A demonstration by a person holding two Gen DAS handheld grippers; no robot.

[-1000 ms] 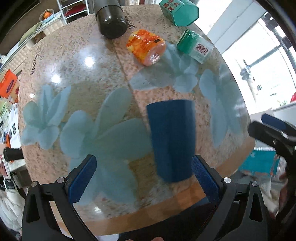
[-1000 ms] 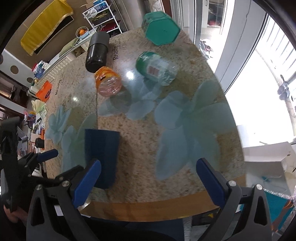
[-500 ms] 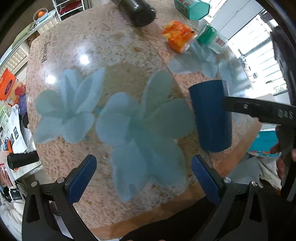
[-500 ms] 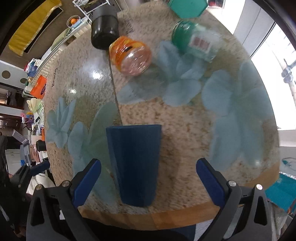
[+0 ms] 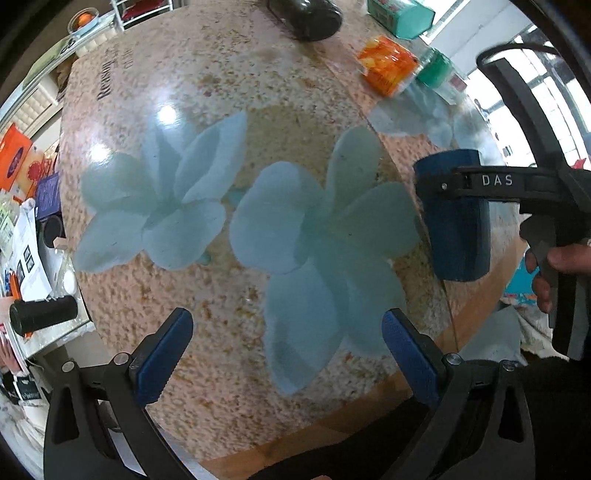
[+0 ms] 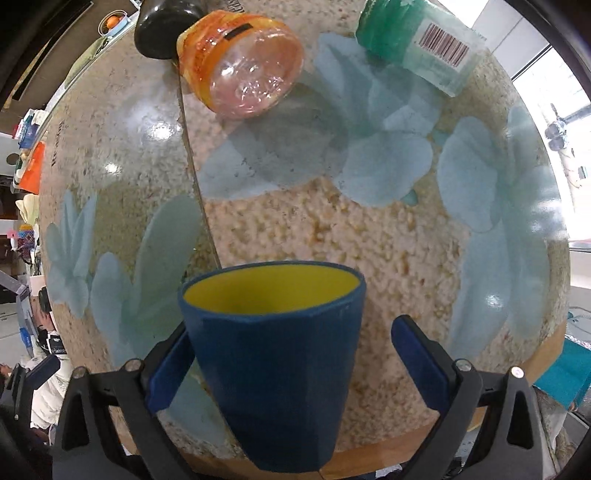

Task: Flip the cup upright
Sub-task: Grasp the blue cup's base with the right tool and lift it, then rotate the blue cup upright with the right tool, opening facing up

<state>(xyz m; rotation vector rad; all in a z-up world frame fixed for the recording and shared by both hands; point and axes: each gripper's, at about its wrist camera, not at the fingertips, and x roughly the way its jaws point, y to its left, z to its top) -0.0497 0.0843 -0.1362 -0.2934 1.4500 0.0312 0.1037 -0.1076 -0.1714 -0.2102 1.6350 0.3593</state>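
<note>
Task progress: We judged the flip about half done. The cup (image 6: 273,373) was between the right gripper (image 6: 291,369) fingers, its yellow mouth facing 12 o'clock in the right wrist view, so it appeared to lie along the gripper axis, not yet stood on its base.
Cup location: In the left wrist view the cup (image 5: 456,221) sat at 3 o'clock, over the near edge of the bench (image 5: 229,92), with the right gripper finger across its upper body.
Right gripper state: The left pad touched the cup wall; a gap showed at the right pad. We could not tell whether the grip was fully clamped.
Left gripper state: The left gripper (image 5: 284,354) was spread wide with nothing between its fingers, hovering above the bench.
Remaining work: Rotate the cup until the mouth faces up, set it on the bench, release.
Change from earlier frames: One second before, the cup lay free on the bench between the left gripper fingers. Half a second before, the right gripper straddled it, fingers apart. By this moment the fingers had narrowed around it and the yellow interior had come into sight.
Bystanders: The orange jar (image 6: 240,62), green bottle (image 6: 417,40) and black bottle (image 6: 162,26) lay at 12 o'clock.
</note>
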